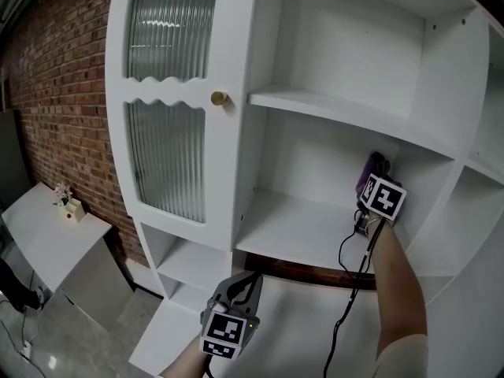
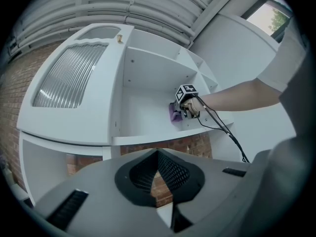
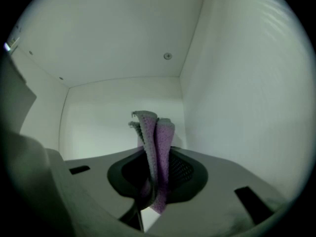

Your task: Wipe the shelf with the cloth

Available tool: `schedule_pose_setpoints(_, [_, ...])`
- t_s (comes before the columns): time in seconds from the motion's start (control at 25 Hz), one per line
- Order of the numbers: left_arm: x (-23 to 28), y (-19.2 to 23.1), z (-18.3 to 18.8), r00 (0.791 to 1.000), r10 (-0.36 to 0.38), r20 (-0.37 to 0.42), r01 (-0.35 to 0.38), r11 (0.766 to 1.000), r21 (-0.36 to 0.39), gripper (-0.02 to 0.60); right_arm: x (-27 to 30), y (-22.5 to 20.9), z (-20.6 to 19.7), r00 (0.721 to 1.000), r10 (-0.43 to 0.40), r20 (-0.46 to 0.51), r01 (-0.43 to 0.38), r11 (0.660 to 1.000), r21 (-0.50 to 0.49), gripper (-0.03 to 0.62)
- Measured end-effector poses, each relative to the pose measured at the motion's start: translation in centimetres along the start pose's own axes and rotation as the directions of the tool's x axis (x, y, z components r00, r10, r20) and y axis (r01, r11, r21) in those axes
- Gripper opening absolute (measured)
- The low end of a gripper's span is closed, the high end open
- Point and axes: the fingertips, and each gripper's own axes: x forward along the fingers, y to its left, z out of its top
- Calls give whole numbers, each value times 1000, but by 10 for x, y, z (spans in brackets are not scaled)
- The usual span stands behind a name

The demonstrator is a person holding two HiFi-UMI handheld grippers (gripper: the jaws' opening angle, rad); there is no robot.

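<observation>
Purple terry cloth point(image 3: 148, 125) clamped in my right gripper point(image 3: 157, 157), seemingly mid-wipe at the white shelf point(image 1: 299, 227) corner; left gripper point(image 2: 158, 154) closed, empty; next, I'd sweep leftward.

Cloth point(image 3: 156, 132) — purple, folded, upright, clamped in right gripper point(image 3: 157, 157), near back right corner of white shelf point(image 1: 299, 227) — open-fronted.

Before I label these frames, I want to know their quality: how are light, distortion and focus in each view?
Head view: soft, even light, sharp, with the shelf edges bowed. Left gripper view: heavy fisheye and black corners, and the window at top right is washed out. Right gripper view: dim and greenish, with the cloth close up and slightly soft.
</observation>
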Motion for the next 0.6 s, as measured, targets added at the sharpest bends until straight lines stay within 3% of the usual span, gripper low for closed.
schedule_pose_setpoints(0.32, [-13, 20, 1, 1000, -8, 11, 8, 1000, -11, 14, -13, 59, -36, 992, 108, -62, -109, 994, -28, 79])
schedule_pose_setpoints(0.6, [-22, 45, -3, 1000, -14, 8, 14, 1000, -2, 14, -18, 161, -69, 952, 272, -138, -273, 962, 10, 80])
